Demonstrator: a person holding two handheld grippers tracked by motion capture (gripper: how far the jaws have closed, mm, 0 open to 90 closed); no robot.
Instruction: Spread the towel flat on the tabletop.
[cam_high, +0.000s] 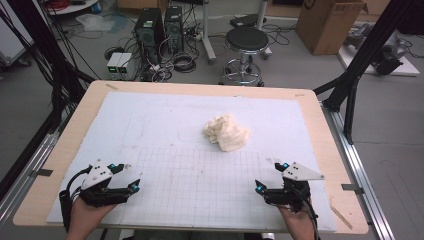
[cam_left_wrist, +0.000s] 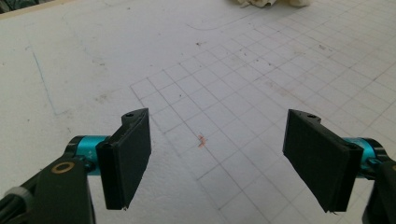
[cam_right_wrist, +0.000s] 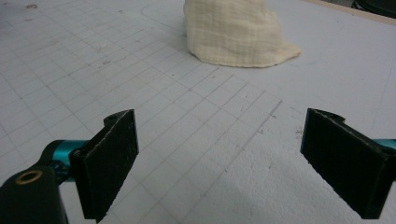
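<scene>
Crumpled cream cloth (cam_high: 226, 132), heaped on the white gridded board (cam_high: 150, 125)

Black left gripper (cam_high: 125, 176), right gripper (cam_high: 270, 176): teal joints, grey three-cornered plates, black cables.

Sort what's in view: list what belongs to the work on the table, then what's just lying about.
Part of the job:
crumpled cream cloth
left claw, open
right claw, open
white gridded mat

Lying about:
black stool
cardboard box
computer towers
</scene>
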